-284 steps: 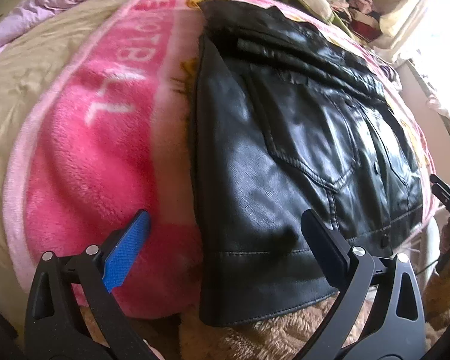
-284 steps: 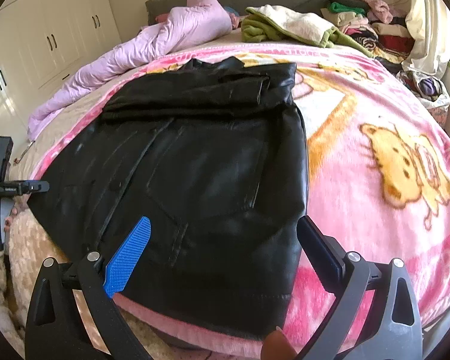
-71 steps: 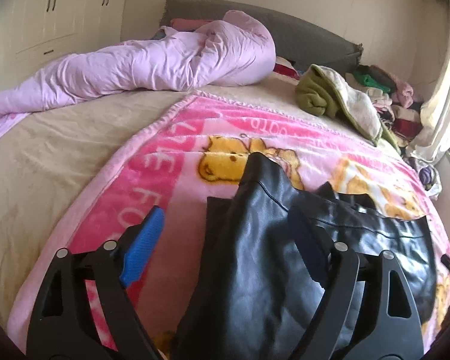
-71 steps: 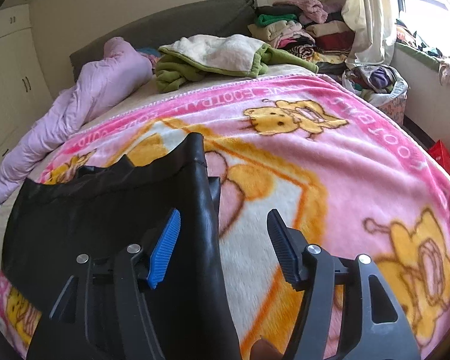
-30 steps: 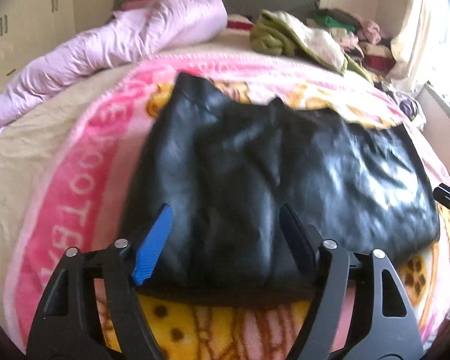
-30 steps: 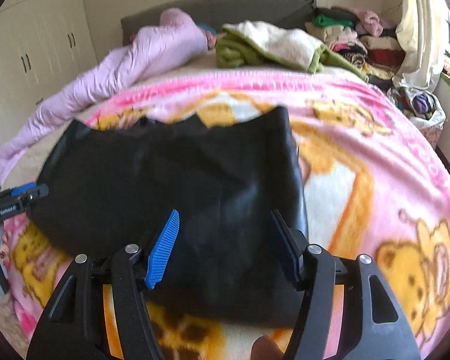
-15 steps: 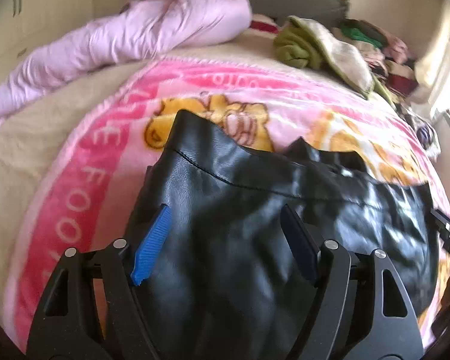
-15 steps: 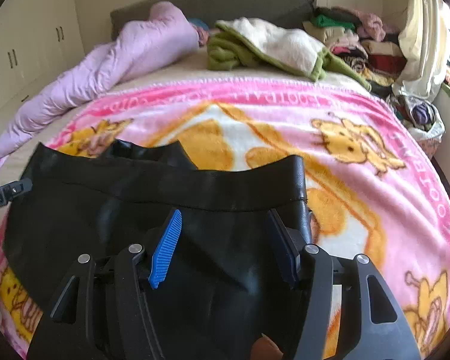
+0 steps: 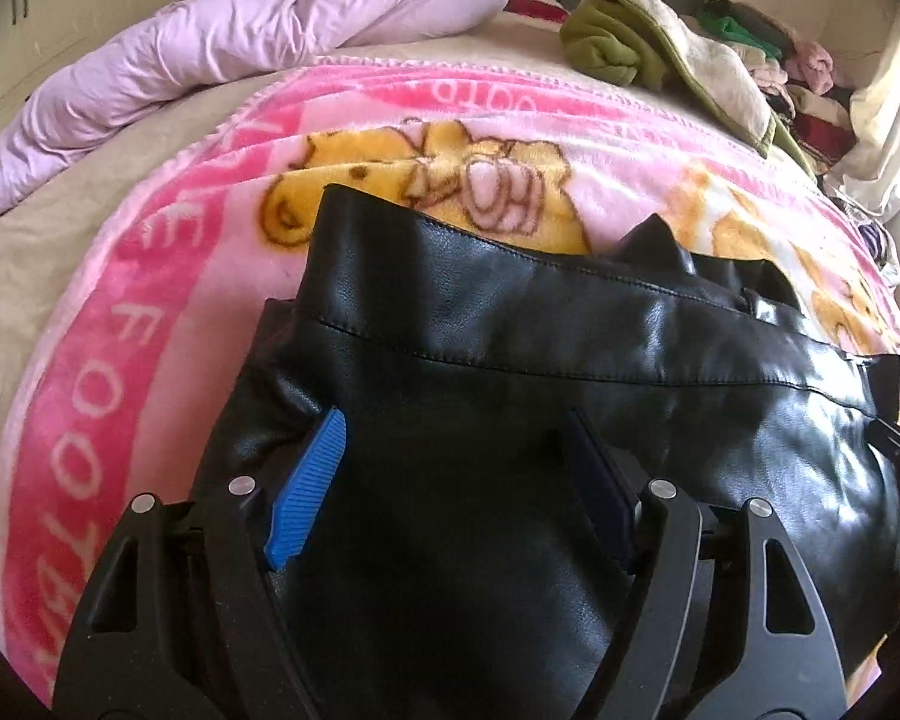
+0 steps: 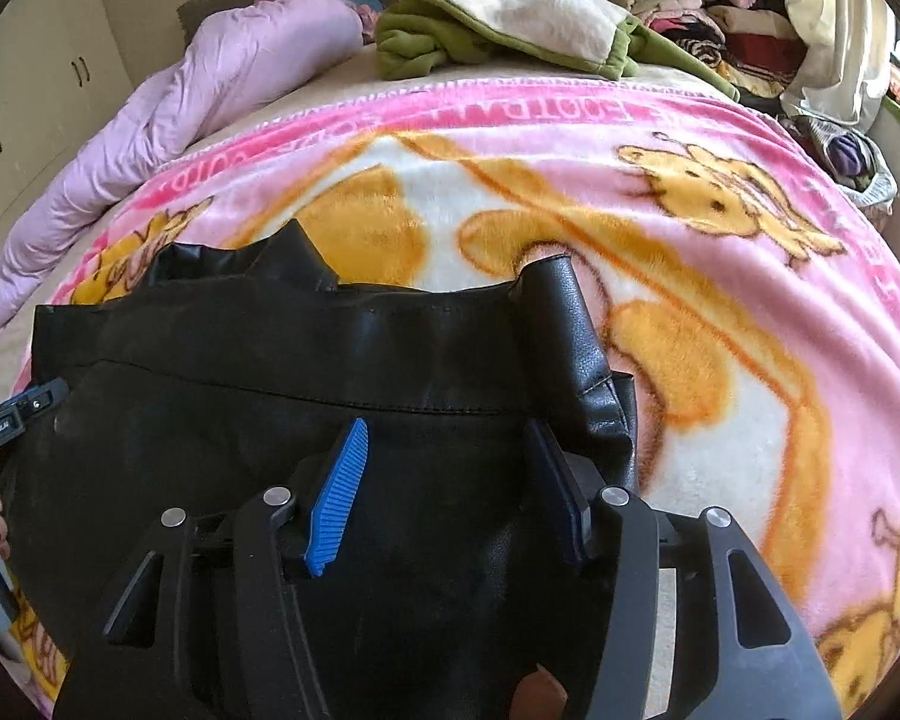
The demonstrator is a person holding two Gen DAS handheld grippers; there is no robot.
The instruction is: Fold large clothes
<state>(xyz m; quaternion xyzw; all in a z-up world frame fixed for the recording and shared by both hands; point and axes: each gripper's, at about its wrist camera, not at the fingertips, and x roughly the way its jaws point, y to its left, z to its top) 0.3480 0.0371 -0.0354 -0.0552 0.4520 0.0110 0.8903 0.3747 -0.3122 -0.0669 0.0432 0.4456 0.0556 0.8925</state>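
Observation:
A black leather jacket lies folded on the pink cartoon blanket, its stitched hem band facing away from me. My left gripper hangs low over the jacket's left part, jaws wide, with only flat leather beneath them. In the right wrist view the same jacket fills the lower left, and my right gripper hovers over its right end near the upturned corner. Its jaws are closing, and the pads press on nothing. Each gripper's tip shows at the edge of the other view.
A lilac duvet is bunched along the far left of the bed. A green and cream throw and a pile of clothes lie at the head. Bare pink blanket spreads to the right of the jacket.
Both grippers have come forward and lower over the jacket, so its hem band now sits just beyond the fingertips. The right jaws have narrowed a little.

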